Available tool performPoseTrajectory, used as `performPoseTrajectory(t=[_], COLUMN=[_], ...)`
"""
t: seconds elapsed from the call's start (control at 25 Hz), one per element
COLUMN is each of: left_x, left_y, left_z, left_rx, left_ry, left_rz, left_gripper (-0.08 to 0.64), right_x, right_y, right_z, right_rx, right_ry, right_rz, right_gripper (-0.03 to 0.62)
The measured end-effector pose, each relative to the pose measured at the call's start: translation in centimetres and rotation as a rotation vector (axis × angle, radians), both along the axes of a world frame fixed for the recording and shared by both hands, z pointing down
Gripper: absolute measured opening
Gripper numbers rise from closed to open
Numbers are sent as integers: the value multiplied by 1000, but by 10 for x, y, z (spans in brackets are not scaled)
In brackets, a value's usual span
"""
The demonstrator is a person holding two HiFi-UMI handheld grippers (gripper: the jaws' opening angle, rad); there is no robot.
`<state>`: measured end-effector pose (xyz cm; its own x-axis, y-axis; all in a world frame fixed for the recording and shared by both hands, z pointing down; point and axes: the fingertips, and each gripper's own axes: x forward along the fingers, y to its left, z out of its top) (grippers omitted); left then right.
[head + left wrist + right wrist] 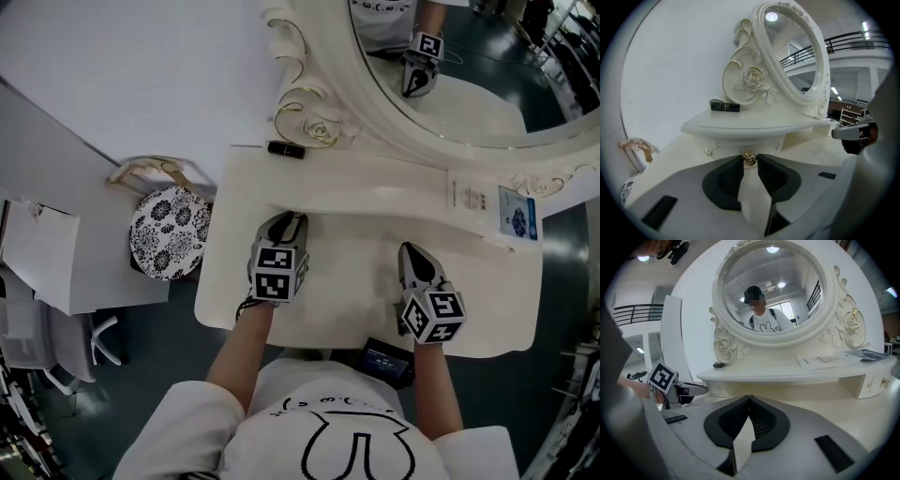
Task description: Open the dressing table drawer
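Note:
The white dressing table (347,272) has a raised shelf (375,183) under its mirror. Below the shelf's left end is a small drawer front (733,144) with a gold knob (749,158). My left gripper (286,217) reaches in under that shelf. In the left gripper view, the left gripper (750,162) has both dark pads against the knob's sides. My right gripper (409,249) hovers over the tabletop to the right. In its own view the right gripper (749,398) is shut, tips touching, with nothing between them.
A black lipstick tube (286,149) lies on the shelf's left end, and leaflets (473,197) lie on its right. The oval mirror (450,66) rises behind. A black-and-white patterned stool (169,232) stands left of the table. A second small drawer (876,383) sits under the shelf's right end.

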<state>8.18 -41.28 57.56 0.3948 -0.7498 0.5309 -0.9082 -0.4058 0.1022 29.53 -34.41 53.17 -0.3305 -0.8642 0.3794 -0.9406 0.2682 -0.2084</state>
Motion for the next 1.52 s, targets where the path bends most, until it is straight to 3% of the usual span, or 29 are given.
performPoseTrajectory(t=[1.52], left_x=[-4], left_y=[28], left_z=[3], left_rx=[-26], left_ry=[4], left_rz=[40], left_gripper=[119], right_x=[-20], right_y=[23], right_z=[-2], right_rx=[4], right_ry=[-8], right_rz=[7], right_gripper=[15])
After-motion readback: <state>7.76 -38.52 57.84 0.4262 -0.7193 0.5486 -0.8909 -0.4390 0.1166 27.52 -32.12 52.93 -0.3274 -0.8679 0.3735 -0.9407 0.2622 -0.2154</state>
